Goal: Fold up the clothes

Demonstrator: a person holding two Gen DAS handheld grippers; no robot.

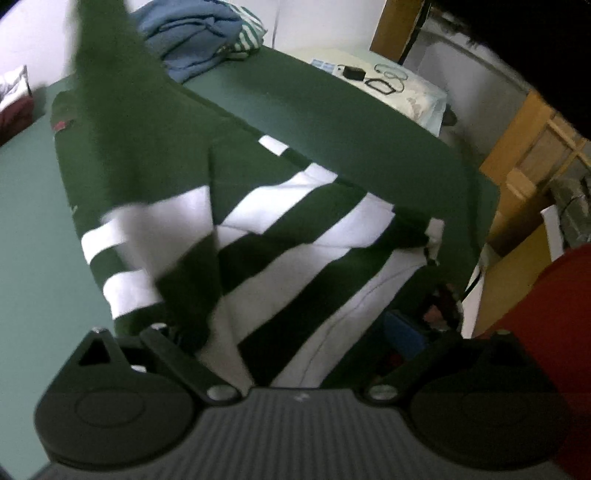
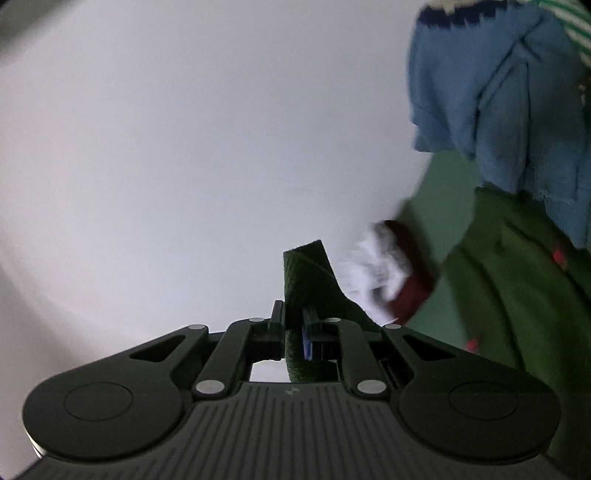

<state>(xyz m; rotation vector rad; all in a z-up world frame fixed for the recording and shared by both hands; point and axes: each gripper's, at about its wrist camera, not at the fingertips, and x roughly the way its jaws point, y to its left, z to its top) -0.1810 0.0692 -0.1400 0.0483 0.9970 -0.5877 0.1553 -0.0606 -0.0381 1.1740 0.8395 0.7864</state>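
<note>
The right gripper (image 2: 293, 328) pinched a cuff of the green striped sweater (image 1: 258, 229) spread on the bed (image 1: 22, 221), the left gripper (image 1: 273, 354) stood spread, so the raised sleeve could slip and crumple.

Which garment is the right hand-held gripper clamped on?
The dark green sweater with white stripes: the right hand-held gripper pinches its ribbed green edge. The blue garment and green-white striped one sit piled at the table's far end.

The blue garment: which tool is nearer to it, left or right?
Probably right. The right tool, gripping the green sweater, has the blue garment close above-right; from the left tool it lies far across the bed.
</note>
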